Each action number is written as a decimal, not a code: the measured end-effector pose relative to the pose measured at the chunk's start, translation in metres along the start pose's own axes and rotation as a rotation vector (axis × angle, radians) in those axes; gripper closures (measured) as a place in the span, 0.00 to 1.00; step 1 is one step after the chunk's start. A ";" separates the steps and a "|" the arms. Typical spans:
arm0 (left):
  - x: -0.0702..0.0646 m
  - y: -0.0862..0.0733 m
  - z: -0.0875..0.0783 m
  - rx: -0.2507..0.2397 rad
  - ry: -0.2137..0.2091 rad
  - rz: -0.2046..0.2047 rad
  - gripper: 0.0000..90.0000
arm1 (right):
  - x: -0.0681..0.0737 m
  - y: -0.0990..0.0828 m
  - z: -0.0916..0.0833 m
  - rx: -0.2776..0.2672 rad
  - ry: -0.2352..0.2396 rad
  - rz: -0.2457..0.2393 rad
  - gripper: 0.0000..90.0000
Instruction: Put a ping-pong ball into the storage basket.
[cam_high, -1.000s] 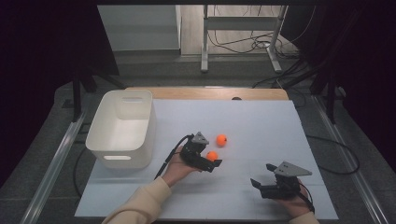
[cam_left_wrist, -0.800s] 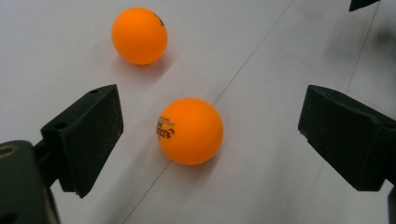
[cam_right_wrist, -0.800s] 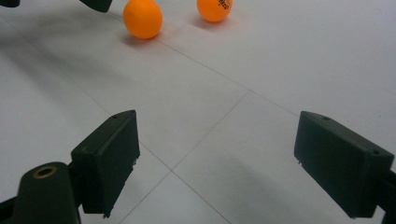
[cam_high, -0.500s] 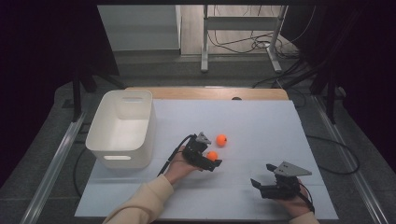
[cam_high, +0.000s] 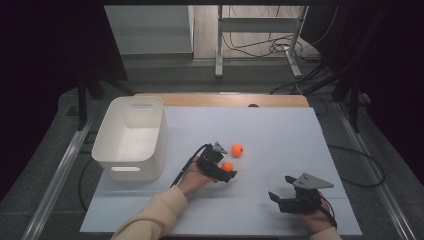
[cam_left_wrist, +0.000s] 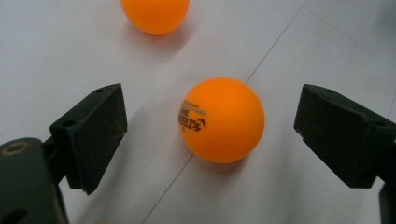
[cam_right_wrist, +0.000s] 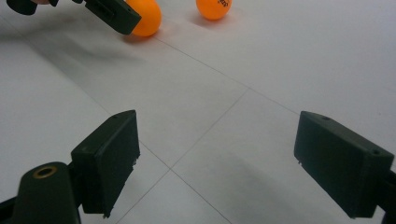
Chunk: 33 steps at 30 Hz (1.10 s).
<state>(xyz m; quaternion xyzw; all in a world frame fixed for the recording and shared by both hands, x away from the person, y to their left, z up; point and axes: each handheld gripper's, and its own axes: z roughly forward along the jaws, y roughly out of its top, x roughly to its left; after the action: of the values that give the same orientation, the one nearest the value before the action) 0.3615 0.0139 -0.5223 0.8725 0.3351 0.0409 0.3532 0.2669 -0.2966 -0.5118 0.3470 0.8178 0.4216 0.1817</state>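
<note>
The left gripper (cam_left_wrist: 210, 135) has just been closing; its jaws remain spread, clear of the near ball (cam_left_wrist: 221, 120) lying between them on the table (cam_left_wrist: 70, 46). An uneven squeeze could shoot it forward into the far ball (cam_left_wrist: 154, 14). The right gripper (cam_right_wrist: 217, 163) is spread, empty.

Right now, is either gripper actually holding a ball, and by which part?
Nothing is held. The left gripper has the near orange ball between its jaws, which have just been closing, with gaps on both sides. The right gripper is open over bare table.
</note>
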 end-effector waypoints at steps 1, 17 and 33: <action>0.000 0.000 0.000 0.000 0.000 0.000 0.12 | 0.000 0.000 0.000 0.000 0.000 0.000 0.17; 0.002 -0.001 0.002 0.020 -0.014 0.009 0.38 | 0.000 0.000 0.000 0.004 -0.005 -0.005 0.17; 0.002 -0.001 -0.006 -0.005 -0.006 0.024 0.56 | 0.000 0.000 0.000 0.005 -0.006 -0.008 0.17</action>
<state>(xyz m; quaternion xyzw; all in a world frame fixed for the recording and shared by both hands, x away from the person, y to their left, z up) 0.3609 0.0188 -0.5188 0.8757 0.3237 0.0433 0.3558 0.2665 -0.2964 -0.5120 0.3454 0.8198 0.4177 0.1850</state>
